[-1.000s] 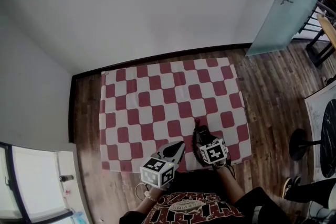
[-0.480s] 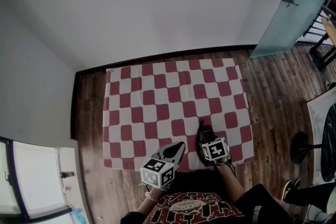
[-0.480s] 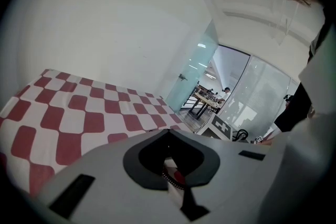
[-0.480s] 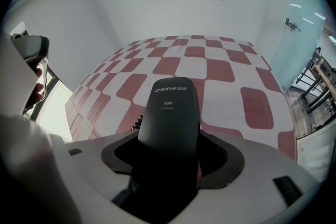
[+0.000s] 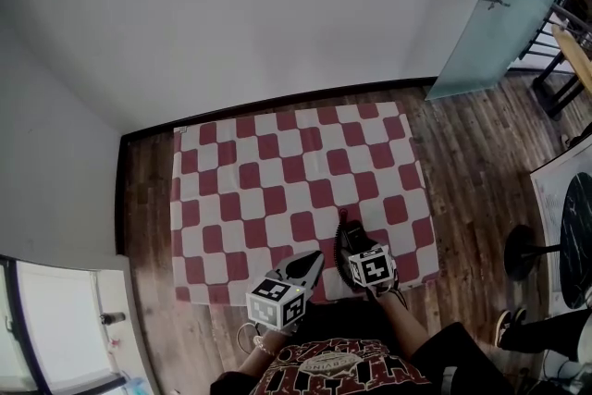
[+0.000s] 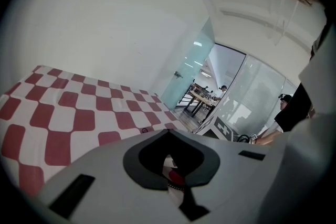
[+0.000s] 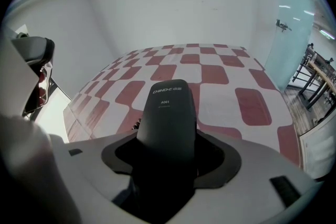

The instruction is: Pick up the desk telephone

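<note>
Firstly, red-and-white checked cloth point(image 5: 277, 166): spread flat, wood floor point(image 5: 462, 153) around it. Left tool point(image 5: 298, 271): at the cloth's near edge, jaws together, nothing between them. Right tool point(image 5: 353, 247): just beside the left, clamped on black telephone handset point(image 7: 169, 107), which juts forward over the cloth.

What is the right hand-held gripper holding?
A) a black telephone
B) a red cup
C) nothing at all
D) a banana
A: in the right gripper view, the right hand-held gripper is closed on a black telephone, which sticks out from between its jaws above the checkered cloth.
</note>
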`<move>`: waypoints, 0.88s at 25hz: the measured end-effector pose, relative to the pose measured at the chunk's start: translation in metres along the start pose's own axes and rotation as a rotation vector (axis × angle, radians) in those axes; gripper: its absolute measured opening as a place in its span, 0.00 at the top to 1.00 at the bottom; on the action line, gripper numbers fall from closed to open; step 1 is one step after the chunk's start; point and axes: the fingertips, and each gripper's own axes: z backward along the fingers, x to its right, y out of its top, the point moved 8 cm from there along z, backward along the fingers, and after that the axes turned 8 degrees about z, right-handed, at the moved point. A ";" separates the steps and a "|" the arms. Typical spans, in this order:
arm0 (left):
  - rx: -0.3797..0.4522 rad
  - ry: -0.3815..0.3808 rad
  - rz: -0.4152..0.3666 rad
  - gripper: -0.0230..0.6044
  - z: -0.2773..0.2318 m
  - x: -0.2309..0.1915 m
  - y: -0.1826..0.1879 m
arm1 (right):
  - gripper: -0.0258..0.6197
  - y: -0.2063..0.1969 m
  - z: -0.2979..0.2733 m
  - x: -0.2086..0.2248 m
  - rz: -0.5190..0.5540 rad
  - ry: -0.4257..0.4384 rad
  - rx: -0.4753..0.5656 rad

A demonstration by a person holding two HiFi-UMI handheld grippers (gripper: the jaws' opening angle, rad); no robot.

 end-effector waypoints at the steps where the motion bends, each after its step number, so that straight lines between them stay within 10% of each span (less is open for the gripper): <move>1: -0.006 -0.007 -0.003 0.96 -0.001 0.001 0.000 | 0.51 0.000 0.000 0.000 0.004 0.004 -0.001; 22: -0.078 -0.040 -0.061 0.96 -0.027 0.004 0.000 | 0.51 -0.002 0.008 0.002 0.105 0.054 -0.075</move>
